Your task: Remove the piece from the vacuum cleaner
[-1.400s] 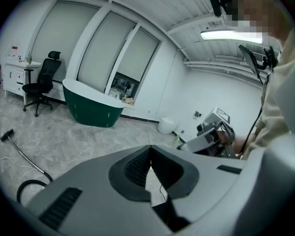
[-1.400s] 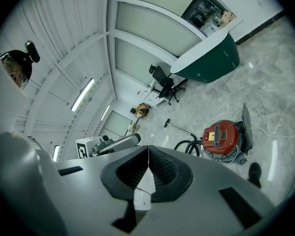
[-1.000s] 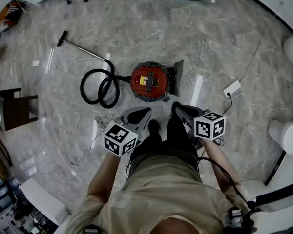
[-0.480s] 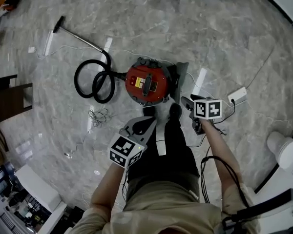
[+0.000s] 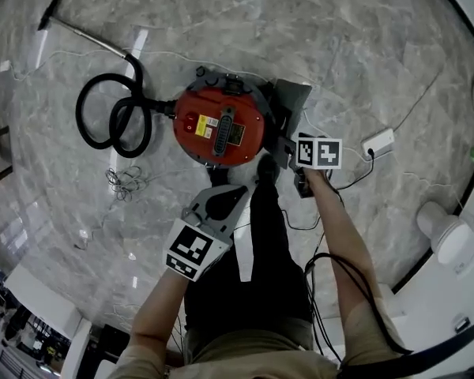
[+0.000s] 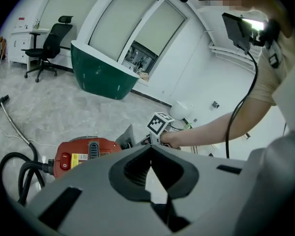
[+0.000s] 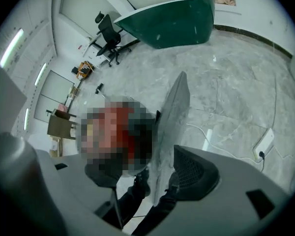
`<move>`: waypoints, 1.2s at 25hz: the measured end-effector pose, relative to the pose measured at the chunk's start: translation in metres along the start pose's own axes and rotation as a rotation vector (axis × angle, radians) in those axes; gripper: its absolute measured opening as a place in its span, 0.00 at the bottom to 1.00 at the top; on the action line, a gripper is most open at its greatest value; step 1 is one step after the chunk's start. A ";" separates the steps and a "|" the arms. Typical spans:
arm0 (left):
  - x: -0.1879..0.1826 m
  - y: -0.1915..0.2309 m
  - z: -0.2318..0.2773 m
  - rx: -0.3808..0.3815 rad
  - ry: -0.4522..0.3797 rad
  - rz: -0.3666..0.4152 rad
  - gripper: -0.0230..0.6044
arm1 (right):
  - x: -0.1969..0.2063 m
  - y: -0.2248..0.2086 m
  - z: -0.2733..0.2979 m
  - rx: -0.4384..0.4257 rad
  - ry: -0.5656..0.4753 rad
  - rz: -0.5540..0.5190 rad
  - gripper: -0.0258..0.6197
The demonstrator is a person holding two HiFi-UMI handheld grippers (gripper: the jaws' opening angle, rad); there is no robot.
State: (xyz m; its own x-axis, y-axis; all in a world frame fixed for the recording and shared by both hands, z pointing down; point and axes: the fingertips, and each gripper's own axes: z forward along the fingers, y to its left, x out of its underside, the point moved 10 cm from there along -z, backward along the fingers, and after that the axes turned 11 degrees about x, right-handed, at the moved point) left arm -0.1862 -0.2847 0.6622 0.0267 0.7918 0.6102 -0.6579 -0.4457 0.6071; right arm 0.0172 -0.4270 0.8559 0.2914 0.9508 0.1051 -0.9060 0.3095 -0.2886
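The red round vacuum cleaner (image 5: 219, 126) stands on the marble floor, with a flat grey piece (image 5: 294, 105) upright against its right side. My right gripper (image 5: 288, 152) is at that piece's near edge. In the right gripper view its jaws are opening and the grey piece (image 7: 173, 114) runs up between them, apart from the meshed right pad (image 7: 194, 173). My left gripper (image 5: 218, 202) hangs lower, short of the vacuum cleaner (image 6: 83, 154), with its tips meeting (image 6: 150, 150) and nothing held.
A black hose (image 5: 110, 121) coils left of the vacuum and leads to a metal wand (image 5: 83, 30). A loose cable bundle (image 5: 122, 181) lies on the floor. A white power strip (image 5: 377, 143) with cords lies to the right. My legs stand just behind the vacuum.
I have stepped up close to the vacuum. The right gripper has reached forward to the grey piece and its jaws have spread. The left gripper has stayed low near my legs.
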 end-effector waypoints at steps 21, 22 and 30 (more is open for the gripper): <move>0.036 0.032 0.016 0.039 0.009 -0.105 0.04 | 0.001 -0.027 0.051 0.114 0.056 -0.238 0.18; 0.036 0.032 0.017 0.040 0.014 -0.102 0.04 | 0.002 -0.026 0.051 0.126 0.047 -0.257 0.17; 0.036 0.030 0.023 0.048 0.029 -0.092 0.04 | 0.014 -0.023 0.051 0.200 -0.049 -0.348 0.14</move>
State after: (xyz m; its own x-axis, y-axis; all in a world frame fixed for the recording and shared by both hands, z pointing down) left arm -0.1876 -0.2792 0.7135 0.0633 0.8419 0.5359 -0.6168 -0.3891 0.6842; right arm 0.0261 -0.4210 0.9124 0.5811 0.7862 0.2101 -0.7989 0.6004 -0.0369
